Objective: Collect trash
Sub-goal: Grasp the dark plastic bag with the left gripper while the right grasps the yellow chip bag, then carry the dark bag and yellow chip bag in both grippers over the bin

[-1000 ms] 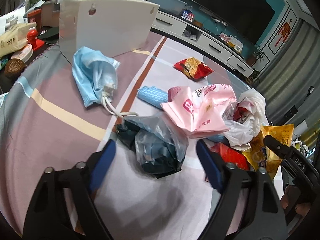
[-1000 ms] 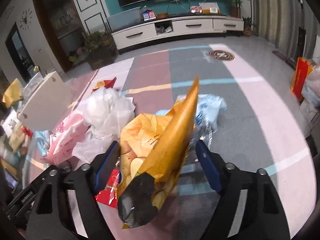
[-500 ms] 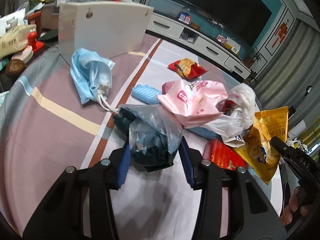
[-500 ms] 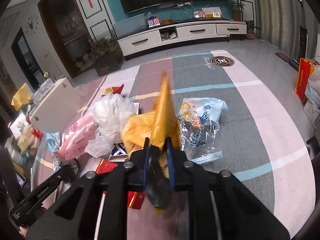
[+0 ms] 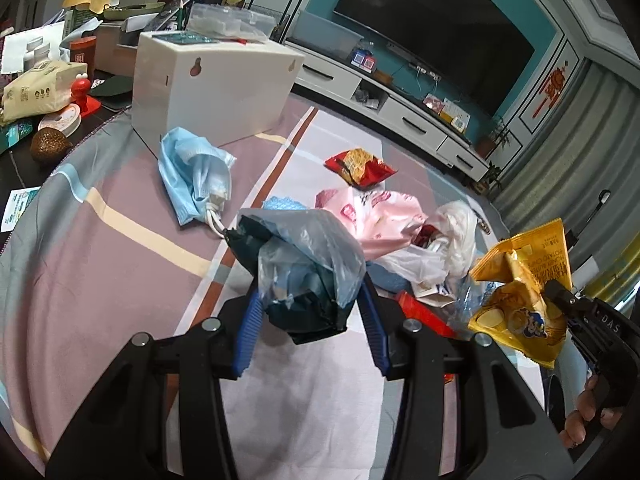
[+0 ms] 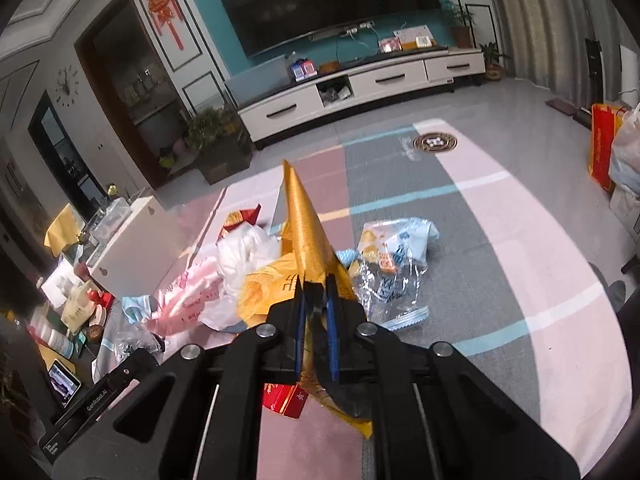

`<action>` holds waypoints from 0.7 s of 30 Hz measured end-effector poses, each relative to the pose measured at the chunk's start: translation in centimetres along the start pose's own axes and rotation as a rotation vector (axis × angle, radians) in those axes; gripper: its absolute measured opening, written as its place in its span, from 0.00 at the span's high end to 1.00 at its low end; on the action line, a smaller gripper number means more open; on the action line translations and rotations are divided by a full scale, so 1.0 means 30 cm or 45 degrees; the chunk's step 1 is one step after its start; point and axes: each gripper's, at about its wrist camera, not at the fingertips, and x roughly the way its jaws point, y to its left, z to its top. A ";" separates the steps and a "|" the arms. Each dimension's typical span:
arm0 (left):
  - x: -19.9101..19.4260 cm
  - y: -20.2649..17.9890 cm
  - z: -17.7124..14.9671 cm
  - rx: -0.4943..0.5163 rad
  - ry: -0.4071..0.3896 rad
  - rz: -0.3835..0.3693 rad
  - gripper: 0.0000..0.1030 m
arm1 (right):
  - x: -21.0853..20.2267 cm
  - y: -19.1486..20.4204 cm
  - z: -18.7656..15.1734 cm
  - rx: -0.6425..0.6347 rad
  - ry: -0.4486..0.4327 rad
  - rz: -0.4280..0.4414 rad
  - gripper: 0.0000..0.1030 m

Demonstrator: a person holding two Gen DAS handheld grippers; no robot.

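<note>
My left tongs (image 5: 308, 320) squeeze a crumpled grey and dark bag (image 5: 304, 268). My right tongs (image 6: 316, 320) pinch the yellow chip bag (image 6: 304, 236), whose bottom hides behind them. Past both lies more trash; something red (image 6: 284, 398) below, maybe a box.

My right gripper (image 5: 560, 300) reads "DAS" on its black body. The yellow chip bag (image 5: 524, 280) says "HONEY BUTTER POTATO CHIPS". My left gripper (image 6: 136, 364) carries "GenRobot.AI". Print on the other wrappers is too small to read.
</note>
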 end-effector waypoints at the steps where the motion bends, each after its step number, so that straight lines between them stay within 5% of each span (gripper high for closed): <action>1: -0.009 -0.001 0.004 0.002 -0.011 -0.001 0.55 | -0.009 0.002 0.004 -0.002 -0.002 -0.004 0.89; 21: -0.049 -0.046 0.007 0.031 -0.039 -0.081 0.54 | -0.274 -0.040 -0.038 0.030 -0.126 -0.030 0.90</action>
